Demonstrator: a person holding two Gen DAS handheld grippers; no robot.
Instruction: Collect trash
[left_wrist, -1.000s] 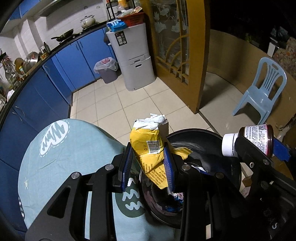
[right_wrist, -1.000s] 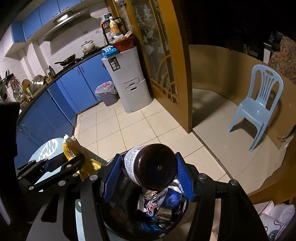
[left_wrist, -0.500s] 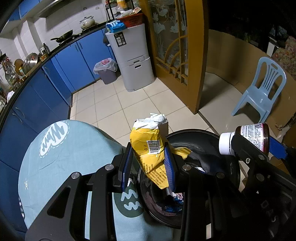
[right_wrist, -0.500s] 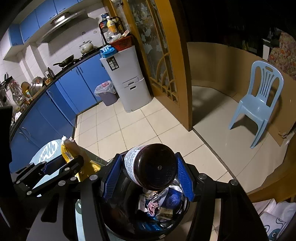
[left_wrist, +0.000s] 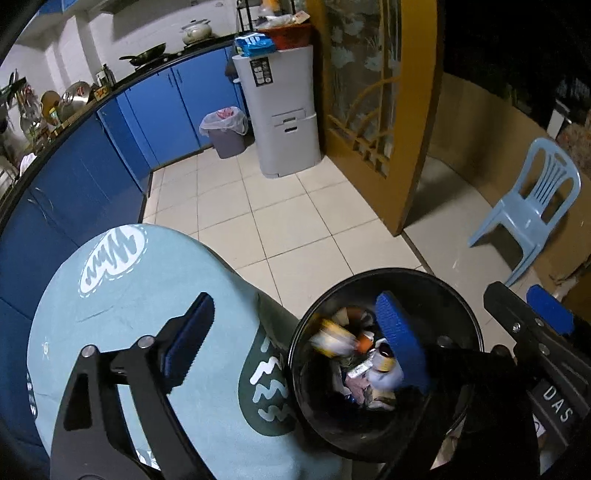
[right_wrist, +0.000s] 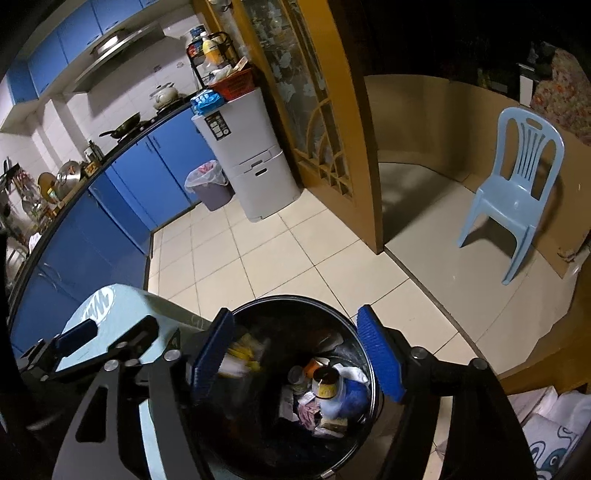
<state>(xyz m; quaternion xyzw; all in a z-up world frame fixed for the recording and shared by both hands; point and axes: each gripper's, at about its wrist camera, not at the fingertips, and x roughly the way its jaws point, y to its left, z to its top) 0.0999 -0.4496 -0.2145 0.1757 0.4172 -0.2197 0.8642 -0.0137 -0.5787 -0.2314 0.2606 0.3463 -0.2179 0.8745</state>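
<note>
With both jaws just sprung apart and empty, left gripper (left_wrist: 295, 332) and right gripper (right_wrist: 295, 354) hang over the round black trash bin (right_wrist: 365, 347), where the yellow crumpled packet (left_wrist: 332, 338) lies at ten o'clock of the brown glass jar (right_wrist: 325, 382).

Home kitchen — blue cabinets (right_wrist: 122, 206) under a dark worktop (left_wrist: 122, 79), wok (right_wrist: 123, 127) and pot (right_wrist: 164, 94), range hood (right_wrist: 110, 44), tiled floor (left_wrist: 288, 225), lined bin (left_wrist: 226, 131) — plastic chair (right_wrist: 517, 192).

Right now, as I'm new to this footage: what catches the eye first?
The black trash bin at bottom centre, with a brown jar and a blurred yellow packet among its litter. Both hand-held grippers, left and right, gape empty above it. A pale blue chair stands far right.
</note>
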